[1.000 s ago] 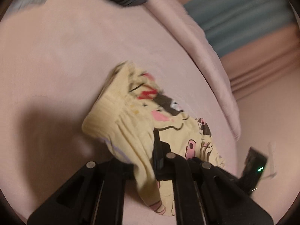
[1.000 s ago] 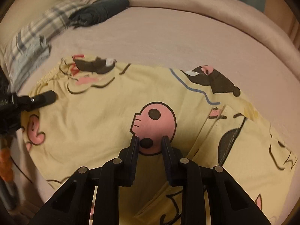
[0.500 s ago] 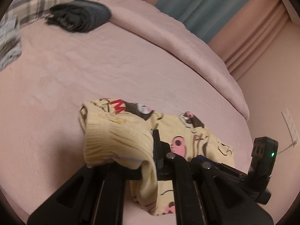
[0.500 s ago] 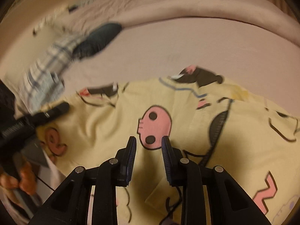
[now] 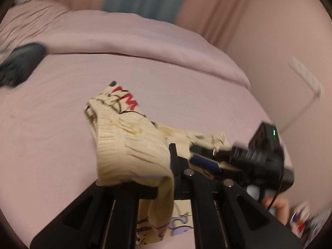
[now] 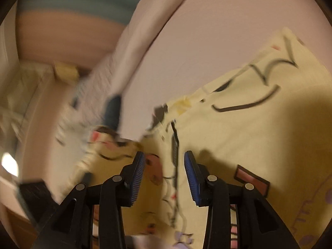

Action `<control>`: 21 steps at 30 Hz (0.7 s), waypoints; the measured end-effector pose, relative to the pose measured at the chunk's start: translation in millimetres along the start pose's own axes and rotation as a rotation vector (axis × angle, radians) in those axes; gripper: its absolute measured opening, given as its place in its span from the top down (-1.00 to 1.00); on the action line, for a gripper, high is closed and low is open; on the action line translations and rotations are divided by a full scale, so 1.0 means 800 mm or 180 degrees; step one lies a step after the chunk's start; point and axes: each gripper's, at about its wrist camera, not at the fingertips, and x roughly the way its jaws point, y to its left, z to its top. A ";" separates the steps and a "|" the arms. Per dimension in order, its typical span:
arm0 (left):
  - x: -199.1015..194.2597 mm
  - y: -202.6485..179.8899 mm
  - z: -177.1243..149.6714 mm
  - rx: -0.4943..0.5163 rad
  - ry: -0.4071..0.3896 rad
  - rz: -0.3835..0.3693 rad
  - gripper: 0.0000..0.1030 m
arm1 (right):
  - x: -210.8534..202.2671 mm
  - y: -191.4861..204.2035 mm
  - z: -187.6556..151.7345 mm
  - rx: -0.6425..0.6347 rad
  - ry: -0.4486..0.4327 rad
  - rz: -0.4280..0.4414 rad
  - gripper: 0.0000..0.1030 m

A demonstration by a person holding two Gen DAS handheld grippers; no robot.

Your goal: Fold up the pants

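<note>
Left gripper (image 5: 170,166) jaws pinched tight on the ribbed waistband of the yellow cartoon-print pants (image 5: 132,145), lifting that end off the pink bed (image 5: 62,145); the rest trails down onto the sheet. Right gripper (image 6: 164,161) jaws just been opening, now spread, nothing clamped, pants fabric lying flat beneath and beyond them. Dark folded garment (image 5: 20,62) far left on bed. View blurry.

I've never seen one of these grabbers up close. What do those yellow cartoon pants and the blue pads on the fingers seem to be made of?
Pants: soft, matte, cotton-like cloth; ribbed gathered waistband, limp drape. Blue pads: probably rubber, going by the fine ridges.
</note>
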 end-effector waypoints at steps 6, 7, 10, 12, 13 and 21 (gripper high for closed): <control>0.080 -0.056 -0.037 0.0365 0.0582 -0.0366 0.83 | -0.025 -0.069 0.001 0.0933 0.0029 0.0929 -0.23; 0.086 -0.056 -0.041 0.0342 0.0635 -0.0438 0.78 | -0.025 -0.074 -0.001 0.0985 0.0068 0.0926 -0.24; 0.088 -0.052 -0.047 0.0300 0.0730 -0.0677 0.07 | -0.025 -0.076 -0.007 0.0925 0.0179 0.0847 -0.24; 0.075 -0.049 -0.046 0.0301 0.0660 -0.0793 -0.19 | -0.024 -0.071 -0.005 0.0845 0.0252 0.0753 -0.24; 0.067 -0.051 -0.047 0.0365 0.0630 -0.0818 -0.21 | -0.024 -0.070 -0.004 0.0829 0.0276 0.0713 -0.24; 0.077 -0.088 -0.042 0.0607 0.0574 -0.1203 -0.29 | -0.053 -0.064 0.012 0.0706 0.0241 0.0531 -0.25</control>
